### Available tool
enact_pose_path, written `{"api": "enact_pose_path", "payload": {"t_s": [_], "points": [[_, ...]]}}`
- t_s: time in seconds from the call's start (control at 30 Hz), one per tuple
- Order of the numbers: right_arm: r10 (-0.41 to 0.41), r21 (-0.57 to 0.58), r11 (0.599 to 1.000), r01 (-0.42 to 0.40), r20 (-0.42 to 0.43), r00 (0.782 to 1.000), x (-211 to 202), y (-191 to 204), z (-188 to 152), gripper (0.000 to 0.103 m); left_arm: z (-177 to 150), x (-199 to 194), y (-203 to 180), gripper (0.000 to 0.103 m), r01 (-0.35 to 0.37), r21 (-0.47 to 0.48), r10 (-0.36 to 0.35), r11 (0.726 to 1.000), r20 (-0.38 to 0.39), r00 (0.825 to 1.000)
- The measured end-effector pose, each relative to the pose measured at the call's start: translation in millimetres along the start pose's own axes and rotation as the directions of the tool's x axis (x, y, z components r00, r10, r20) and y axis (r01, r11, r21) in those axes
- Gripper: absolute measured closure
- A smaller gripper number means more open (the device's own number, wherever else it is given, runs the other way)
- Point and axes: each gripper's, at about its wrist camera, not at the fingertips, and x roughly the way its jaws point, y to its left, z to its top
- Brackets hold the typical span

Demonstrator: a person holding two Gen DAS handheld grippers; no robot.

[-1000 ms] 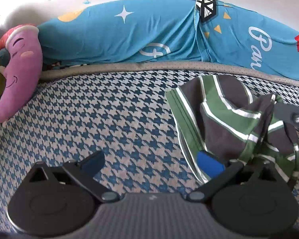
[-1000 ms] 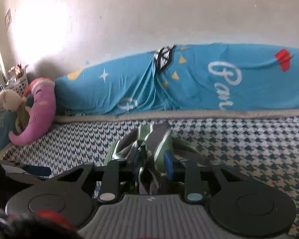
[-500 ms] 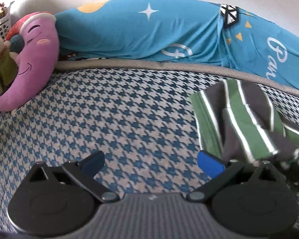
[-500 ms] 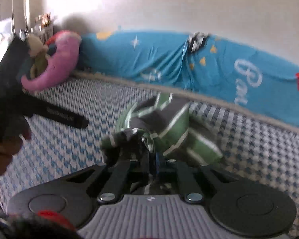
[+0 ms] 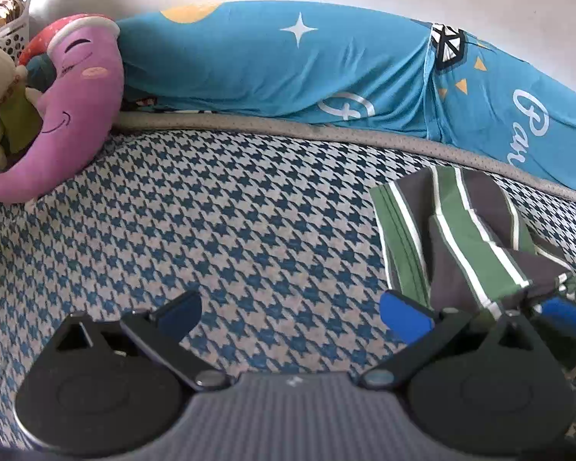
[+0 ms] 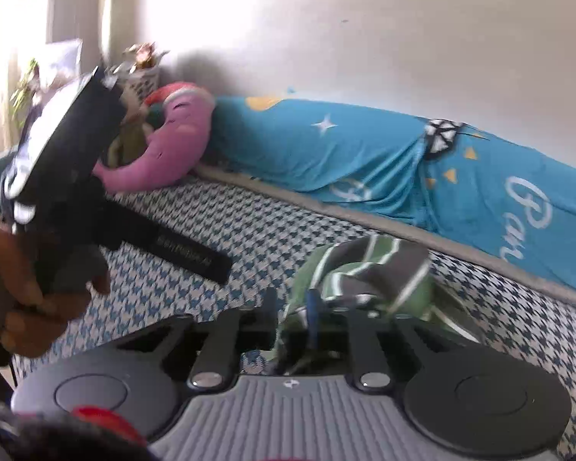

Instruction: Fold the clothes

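Up left, a white basket (image 5: 9,32) holds crumpled paper. Right tongs (image 6: 311,309) pinch the striped garment (image 5: 468,238) on the houndstooth bed (image 5: 230,230); left tongs (image 5: 288,311) gape empty beside it.

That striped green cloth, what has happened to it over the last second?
The right gripper, jaws shut on the striped cloth, has swung it leftward, so it now lies more folded over itself. The left gripper stays open and empty. The pink pillow and blue cover have not moved.

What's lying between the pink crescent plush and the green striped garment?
Only bare houndstooth bedcover separates pink crescent plush from green striped garment, in the left wrist view.
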Motion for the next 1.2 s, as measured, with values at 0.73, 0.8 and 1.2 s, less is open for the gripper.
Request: {"api": "enact_pose_path", "payload": {"t_s": [0.73,0.8,1.2], "points": [[-0.147,-0.163,0.979,0.126,-0.122,0.982,59,11,-21,0.087,-5,-6,26,0.0,0.004,-0.018,-0.004,1.0,-0.004,1.0],[-0.15,-0.148,0.98,0.132,-0.122,0.981,59,7,-20,0.092,-5,-5,25,0.0,0.004,-0.016,-0.004,1.0,-0.004,1.0],[-0.249,0.092,0.968,0.236,0.192,0.949,-28,-13,27,0.095,-4,-11,7,0.0,0.032,0.011,-0.032,0.999,0.018,0.999]]}}
